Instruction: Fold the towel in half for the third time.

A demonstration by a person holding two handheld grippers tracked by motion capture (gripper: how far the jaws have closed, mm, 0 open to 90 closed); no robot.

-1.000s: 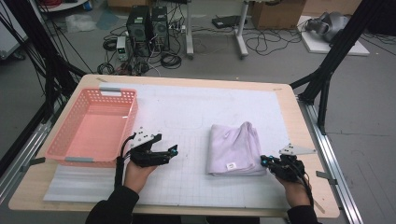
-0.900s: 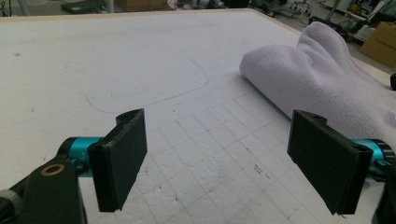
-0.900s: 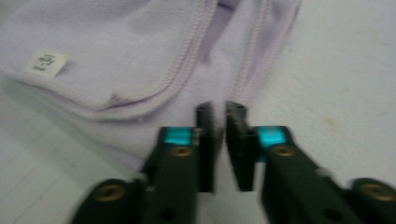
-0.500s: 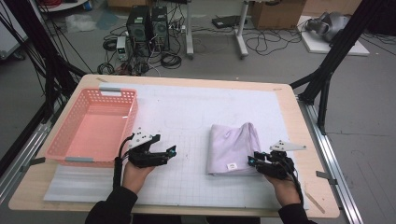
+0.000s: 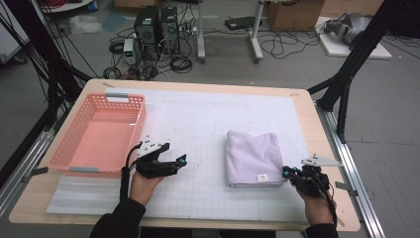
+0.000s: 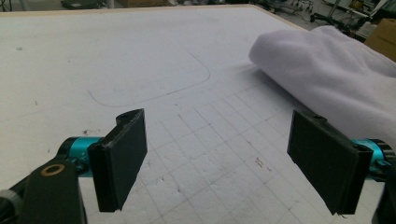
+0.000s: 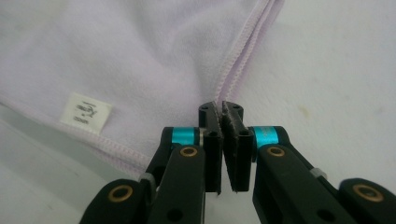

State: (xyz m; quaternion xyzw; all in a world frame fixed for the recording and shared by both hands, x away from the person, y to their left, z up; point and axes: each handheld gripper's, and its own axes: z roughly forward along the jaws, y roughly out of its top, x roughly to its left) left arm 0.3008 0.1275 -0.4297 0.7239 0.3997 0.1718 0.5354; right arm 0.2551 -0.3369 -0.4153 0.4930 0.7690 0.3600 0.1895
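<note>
One folded lilac towel (image 5: 254, 157) lies on the right half of the table (image 5: 198, 87), well clear of the far edge, its near right corner close to the near right corner of the white mat (image 5: 198, 119). A small white label (image 7: 86, 112) sits on top near that corner. Soft, light, limp cloth: no stiffness, it will sag and unfold if lifted by one layer. Stacked stitched hems run along its right edge, so the best hold is a pinch across all layers at a corner or hem, not the flat middle. Not fragile, not slippery; the fleece should grip the pads well.

Right gripper (image 5: 291, 174) is at the towel's near right corner. In the right gripper view its jaws have just been closing and now stand pressed together right at the hem (image 7: 233, 70); a thin sliver of edge may be caught between the pads, but I cannot tell for sure, looks like closed on nothing or barely a thread.

Left gripper (image 5: 177, 161) rests on the mat left of the towel, jaws wide apart with nothing between them, pointed at the towel's folded left side (image 6: 327, 79).

Pink basket (image 5: 106, 101) sits empty along the left edge, well apart from the towel.
</note>
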